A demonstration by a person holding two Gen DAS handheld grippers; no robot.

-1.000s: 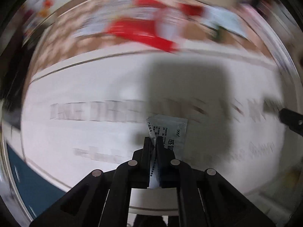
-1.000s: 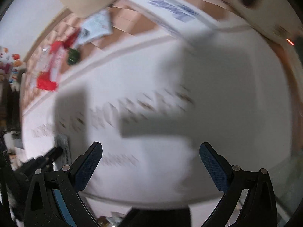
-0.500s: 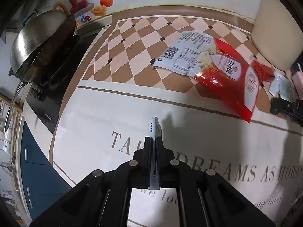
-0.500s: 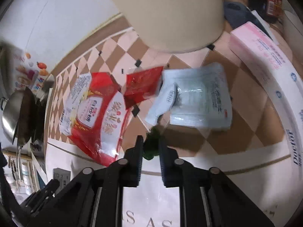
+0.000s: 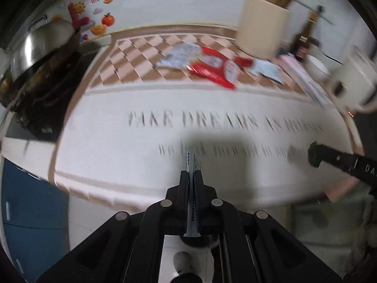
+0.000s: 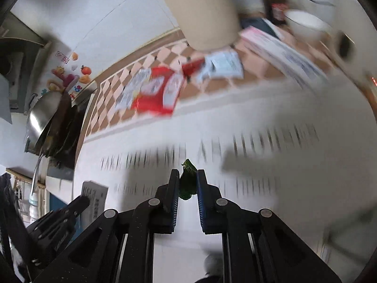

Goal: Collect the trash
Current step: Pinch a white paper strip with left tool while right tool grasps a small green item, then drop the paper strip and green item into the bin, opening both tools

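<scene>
My left gripper [image 5: 191, 173] is shut on a folded white printed paper slip [image 5: 191, 160], held edge-on above the front of the white counter mat [image 5: 117, 146]. It also shows in the right wrist view [image 6: 94, 194]. My right gripper [image 6: 186, 173] is shut on a small green wrapper [image 6: 187, 181], held above the mat's front. That wrapper shows at the right gripper's tip in the left wrist view [image 5: 314, 153]. A large red snack bag [image 5: 212, 67], a small red packet [image 5: 245, 61] and a white pouch [image 5: 267, 69] lie on the checkered strip at the back.
A beige cylindrical container [image 5: 261, 30] stands at the back right, with a dark bottle [image 5: 304, 40], a white bowl [image 5: 317, 67], a pink box [image 6: 278, 47] and a white appliance [image 5: 353, 82] beside it. A wok [image 5: 40, 47] sits on the stove at left.
Both grippers have pulled back from the checkered strip toward the counter's front edge. The right gripper lifted the green wrapper away from the mat's edge. The left still holds the slip.
</scene>
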